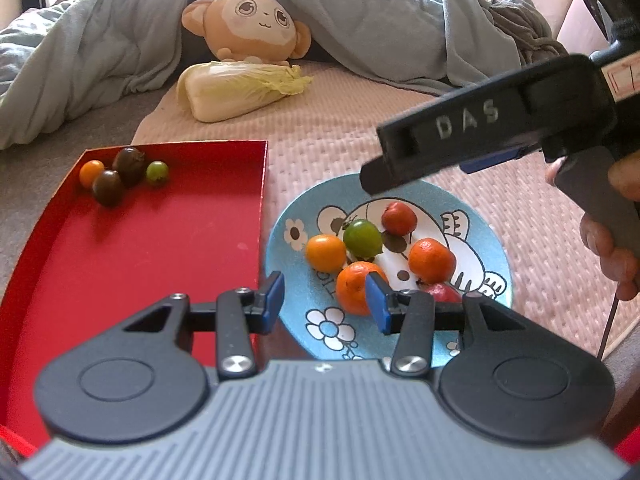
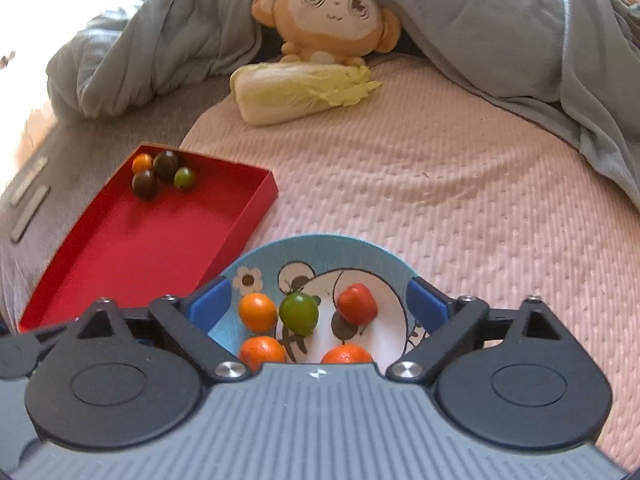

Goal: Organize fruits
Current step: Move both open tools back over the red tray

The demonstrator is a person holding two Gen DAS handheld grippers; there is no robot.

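Observation:
A blue cartoon plate [image 1: 472, 216] [image 2: 320, 246] lies on the pink mat and holds several small fruits: a green one [image 1: 362, 238] [image 2: 299, 314], a red one [image 1: 399, 218] [image 2: 357, 304], a yellow-orange one [image 1: 325, 253] [image 2: 257, 312] and tangerines [image 1: 431, 260]. A red tray [image 1: 160, 248] [image 2: 132, 248] to the left holds a few small fruits in its far corner [image 1: 120, 174] [image 2: 160, 172]. My left gripper [image 1: 326, 304] is open and empty over the plate's near left edge. My right gripper [image 2: 318, 306] is open and empty above the plate; in the left wrist view it [image 1: 460, 148] hovers over the plate's far side.
A napa cabbage [image 1: 240, 88] [image 2: 300, 88] and a monkey plush [image 1: 248, 26] [image 2: 332, 16] lie at the back of the mat. A grey-blue blanket [image 1: 100, 48] [image 2: 520, 20] is heaped behind and to the right.

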